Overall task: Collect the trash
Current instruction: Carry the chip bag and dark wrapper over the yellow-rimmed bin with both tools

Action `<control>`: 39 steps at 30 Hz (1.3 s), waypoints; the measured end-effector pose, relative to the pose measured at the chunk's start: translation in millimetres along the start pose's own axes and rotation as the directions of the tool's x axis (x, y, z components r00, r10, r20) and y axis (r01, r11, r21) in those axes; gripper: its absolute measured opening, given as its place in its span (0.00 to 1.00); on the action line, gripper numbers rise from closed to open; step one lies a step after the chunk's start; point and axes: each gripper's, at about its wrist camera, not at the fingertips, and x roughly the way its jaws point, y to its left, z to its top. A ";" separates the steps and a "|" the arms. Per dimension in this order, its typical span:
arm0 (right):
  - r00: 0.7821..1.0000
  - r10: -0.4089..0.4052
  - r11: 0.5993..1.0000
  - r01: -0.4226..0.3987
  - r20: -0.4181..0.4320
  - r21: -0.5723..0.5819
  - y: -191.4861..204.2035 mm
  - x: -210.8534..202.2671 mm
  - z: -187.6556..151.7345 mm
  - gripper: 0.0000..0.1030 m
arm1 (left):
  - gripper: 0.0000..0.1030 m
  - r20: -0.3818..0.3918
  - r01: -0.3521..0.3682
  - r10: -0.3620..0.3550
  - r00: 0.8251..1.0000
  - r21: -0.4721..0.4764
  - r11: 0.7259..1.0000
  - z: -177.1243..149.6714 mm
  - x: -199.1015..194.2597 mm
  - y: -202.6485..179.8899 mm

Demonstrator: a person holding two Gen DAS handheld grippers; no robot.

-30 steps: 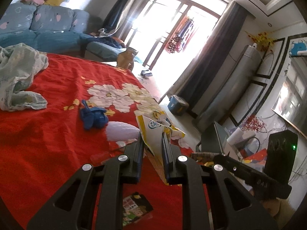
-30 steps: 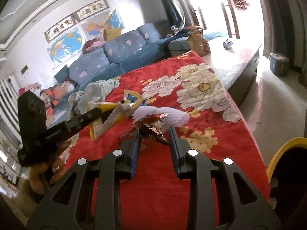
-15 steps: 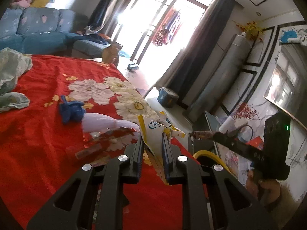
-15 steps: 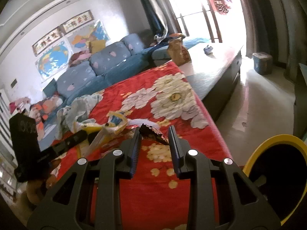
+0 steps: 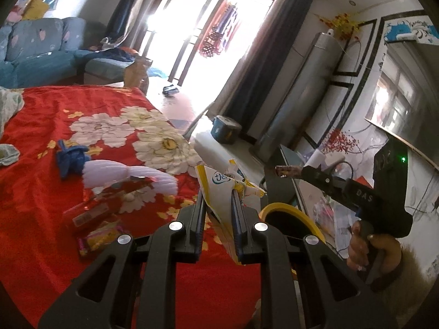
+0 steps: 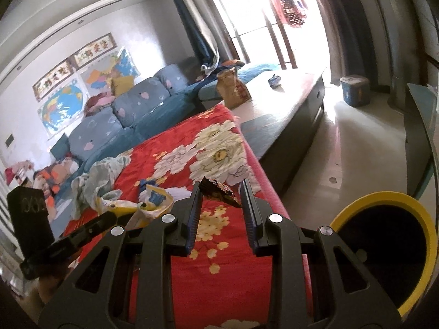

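My left gripper (image 5: pixel 218 195) is shut on a yellow-and-white torn wrapper (image 5: pixel 219 183), held above the edge of the red flowered blanket (image 5: pixel 41 219). My right gripper (image 6: pixel 221 189) is shut on a crumpled dark brown wrapper (image 6: pixel 218 192). A yellow-rimmed black bin (image 6: pixel 378 198) stands on the floor at the lower right of the right wrist view. In the left wrist view the bin's rim (image 5: pixel 290 212) shows just right of my fingers. The right gripper (image 5: pixel 301 172), held by a hand, hovers above that bin. The left gripper (image 6: pixel 115 216) shows at the left of the right wrist view.
On the blanket lie a red wrapper (image 5: pixel 109 200), a pink-and-yellow wrapper (image 5: pixel 101 235), a white plastic piece (image 5: pixel 129 175), a blue cloth bundle (image 5: pixel 71 159) and a pale crumpled cloth (image 6: pixel 101 178). A blue sofa (image 6: pixel 131 115) stands behind. A low platform (image 6: pixel 288 101) and tiled floor lie beyond.
Both grippers have swung right, from over the blanket's middle towards its edge, each keeping its wrapper. The yellow-rimmed bin has come into both views.
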 end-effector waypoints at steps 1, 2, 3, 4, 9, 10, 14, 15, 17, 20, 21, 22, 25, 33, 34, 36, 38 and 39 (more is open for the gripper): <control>1.000 -0.003 1.000 0.003 0.002 0.005 -1.8 -0.9 0.4 0.22 | 0.16 -0.004 0.004 -0.004 1.000 0.007 1.000 -0.4 2.0 -3.1; 1.000 -0.007 1.000 0.007 0.005 0.010 -4.2 -2.3 0.1 0.22 | 0.16 -0.008 0.007 -0.006 1.000 0.012 1.000 -0.7 3.8 -5.8; 1.000 -0.013 1.000 0.013 0.009 0.015 -7.2 -4.0 0.7 0.22 | 0.16 -0.011 0.009 -0.009 1.000 0.015 1.000 -0.7 5.4 -7.9; 1.000 -0.019 1.000 0.019 0.012 0.018 -9.5 -5.7 0.4 0.22 | 0.16 -0.016 0.014 -0.013 1.000 0.021 1.000 -1.2 7.5 -11.0; 0.999 -0.038 0.998 0.037 0.027 0.046 -23.2 -14.8 -0.1 0.22 | 0.16 -0.035 0.033 -0.031 0.999 0.049 0.998 -3.2 17.4 -25.1; 0.999 -0.042 0.998 0.041 0.030 0.055 -27.3 -16.8 -0.2 0.22 | 0.16 -0.041 0.038 -0.036 0.999 0.056 0.998 -3.9 19.5 -28.8; 0.998 -0.056 0.995 0.053 0.036 0.079 -39.1 -22.9 -0.5 0.22 | 0.16 -0.060 0.055 -0.051 0.997 0.072 0.996 -6.5 27.4 -39.1; 0.997 -0.062 0.994 0.058 0.038 0.087 -43.0 -24.9 -1.2 0.22 | 0.16 -0.064 0.059 -0.054 0.996 0.076 0.995 -7.0 29.8 -40.9; 0.996 -0.073 0.993 0.069 0.041 0.097 -49.0 -27.9 -2.2 0.22 | 0.16 -0.072 0.066 -0.060 0.996 0.085 0.994 -8.2 33.6 -45.6; 0.995 -0.090 0.990 0.084 0.043 0.113 -56.8 -31.3 -3.8 0.22 | 0.16 -0.083 0.076 -0.068 0.994 0.099 0.992 -10.1 39.0 -53.0; 0.994 -0.100 0.989 0.094 0.044 0.118 -60.0 -32.5 -4.3 0.22 | 0.16 -0.087 0.078 -0.070 0.994 0.101 0.992 -10.7 40.8 -55.2; 0.993 -0.107 0.987 0.101 0.046 0.124 -63.2 -33.7 -4.7 0.22 | 0.16 -0.092 0.084 -0.074 0.993 0.106 0.991 -11.9 43.3 -58.2; 0.991 -0.128 0.983 0.120 0.047 0.139 -71.7 -36.0 -5.8 0.22 | 0.16 -0.105 0.095 -0.083 0.991 0.118 0.988 -14.4 47.8 -64.8; 0.979 -0.196 0.969 0.186 0.048 0.165 -90.5 -42.6 -9.3 0.22 | 0.16 -0.144 0.124 -0.103 0.984 0.147 0.981 -22.9 61.7 -82.5; 0.977 -0.210 0.966 0.199 0.048 0.166 -92.7 -43.4 -9.4 0.22 | 0.16 -0.148 0.128 -0.105 0.983 0.150 0.980 -23.8 63.6 -84.4; 0.972 -0.231 0.960 0.219 0.049 0.173 -97.9 -45.8 -10.0 0.22 | 0.16 -0.160 0.141 -0.115 0.980 0.157 0.977 -26.0 67.9 -89.7; 0.968 -0.246 0.954 0.233 0.048 0.186 -103.5 -47.7 -10.9 0.22 | 0.16 -0.171 0.152 -0.123 0.978 0.167 0.974 -28.7 72.0 -95.5; 0.966 -0.256 0.950 0.243 0.045 0.194 -107.3 -48.7 -11.4 0.22 | 0.16 -0.175 0.157 -0.126 0.976 0.171 0.973 -29.9 73.8 -97.8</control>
